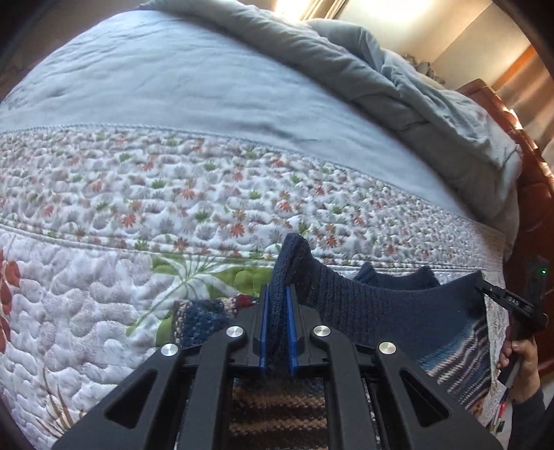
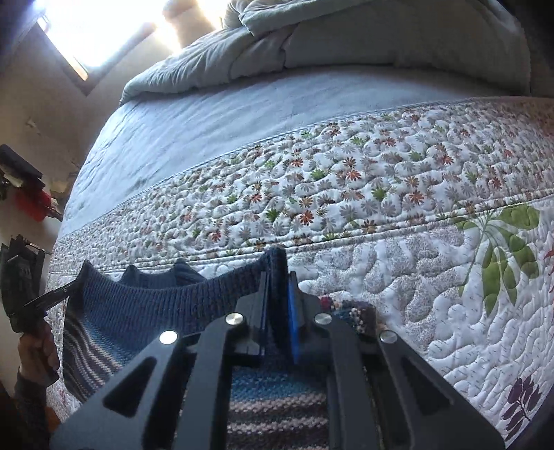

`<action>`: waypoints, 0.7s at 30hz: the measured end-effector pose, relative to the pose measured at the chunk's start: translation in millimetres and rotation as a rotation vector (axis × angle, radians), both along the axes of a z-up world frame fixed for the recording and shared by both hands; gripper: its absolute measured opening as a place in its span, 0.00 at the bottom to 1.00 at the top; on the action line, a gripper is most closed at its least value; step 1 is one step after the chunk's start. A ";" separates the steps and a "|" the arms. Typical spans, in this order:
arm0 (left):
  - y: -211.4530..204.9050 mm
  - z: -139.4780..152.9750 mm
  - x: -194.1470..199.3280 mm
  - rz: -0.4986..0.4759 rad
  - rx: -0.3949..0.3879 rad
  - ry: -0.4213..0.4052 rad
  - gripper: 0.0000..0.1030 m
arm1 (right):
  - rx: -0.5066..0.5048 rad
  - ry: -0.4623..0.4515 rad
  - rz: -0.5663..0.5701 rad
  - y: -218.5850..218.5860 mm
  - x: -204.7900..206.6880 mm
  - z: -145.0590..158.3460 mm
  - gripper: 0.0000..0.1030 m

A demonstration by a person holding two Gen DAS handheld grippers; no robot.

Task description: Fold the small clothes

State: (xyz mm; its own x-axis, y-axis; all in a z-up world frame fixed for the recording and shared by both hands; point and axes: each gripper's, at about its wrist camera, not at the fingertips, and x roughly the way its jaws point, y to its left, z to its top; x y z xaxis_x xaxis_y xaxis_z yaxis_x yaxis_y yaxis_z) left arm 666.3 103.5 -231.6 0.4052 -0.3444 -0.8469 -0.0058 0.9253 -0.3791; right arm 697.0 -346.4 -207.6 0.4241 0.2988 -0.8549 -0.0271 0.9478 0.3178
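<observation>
Left gripper (image 1: 277,304): blue pads nearly together, clamped on a fold of the knit garment's (image 1: 363,304) navy ribbed edge; a tuft of that edge stands up past the fingertips. Right gripper (image 2: 278,294): same state, pads pinched close on the opposite end of the same ribbed edge. Each gripper shows in the other's view at the far end of the edge, held in a hand (image 1: 519,360).

Knit garment, count one: navy ribbed band stretched in a sagging line between the two grippers, striped body (blue, tan, grey bands) hanging below and running under both camera mounts. The band is off the bed surface; a patterned part of the knit rests on the quilt (image 1: 104,294) just beside the left gripper.

Quilt, one: white, puffy stitching, large green leaf print near, then a seam, then a band of small red, green and grey flowers, then a second seam. Beyond lies plain blue sheet (image 1: 155,86), flat and bare across its width.

Far edge: one grey-blue comforter (image 1: 398,90) bunched along the head of the bed. Wooden frame (image 1: 533,194) borders the bed on the right in the left wrist view.

Bright window (image 2: 93,31) at far left in the right wrist view.
</observation>
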 end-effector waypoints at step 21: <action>-0.7 -14.4 13.2 -0.065 -0.055 0.035 0.13 | 0.024 -0.009 -0.051 -1.2 19.3 -20.0 0.10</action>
